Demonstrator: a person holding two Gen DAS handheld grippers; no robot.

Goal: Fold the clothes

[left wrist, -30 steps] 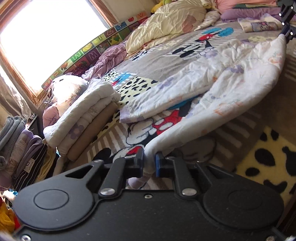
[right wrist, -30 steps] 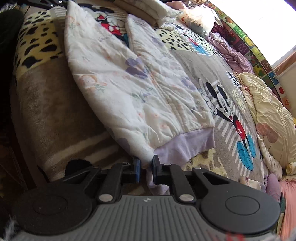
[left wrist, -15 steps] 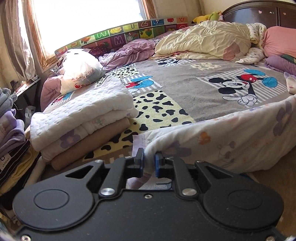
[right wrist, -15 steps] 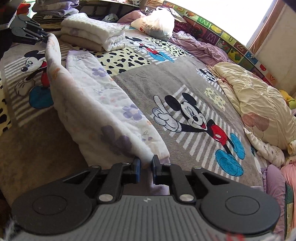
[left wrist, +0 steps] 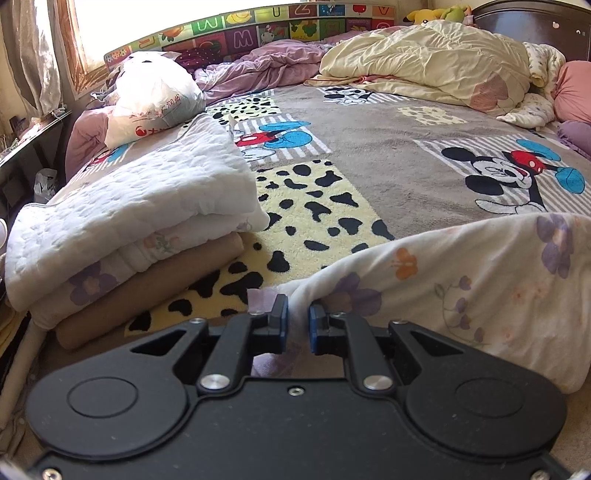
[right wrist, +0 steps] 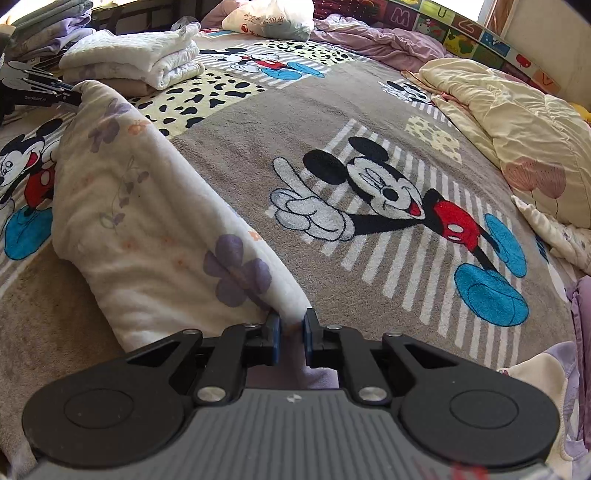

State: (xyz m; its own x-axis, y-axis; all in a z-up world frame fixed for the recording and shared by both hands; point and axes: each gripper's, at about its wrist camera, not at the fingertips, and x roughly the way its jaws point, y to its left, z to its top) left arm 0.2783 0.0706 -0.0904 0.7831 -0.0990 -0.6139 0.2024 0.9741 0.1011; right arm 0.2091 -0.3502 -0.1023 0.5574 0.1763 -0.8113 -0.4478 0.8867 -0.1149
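Observation:
A white quilted garment with purple flowers and a lilac hem hangs stretched between both grippers above the bed. My left gripper is shut on one end of it; lilac hem shows behind the fingers. My right gripper is shut on the other end. In the right wrist view the left gripper appears at the far left, at the garment's far end. The garment's lower part droops onto the blanket near the bed's front edge.
A stack of folded clothes lies on the cartoon-mouse blanket at the left. Beyond are a white plastic bag, a cream duvet and purple bedding. More folded clothes sit off the bed.
Both grippers have lifted and levelled out, raising the garment's edge off the blanket into a taut fold. The views now look across the bed rather than down on it.

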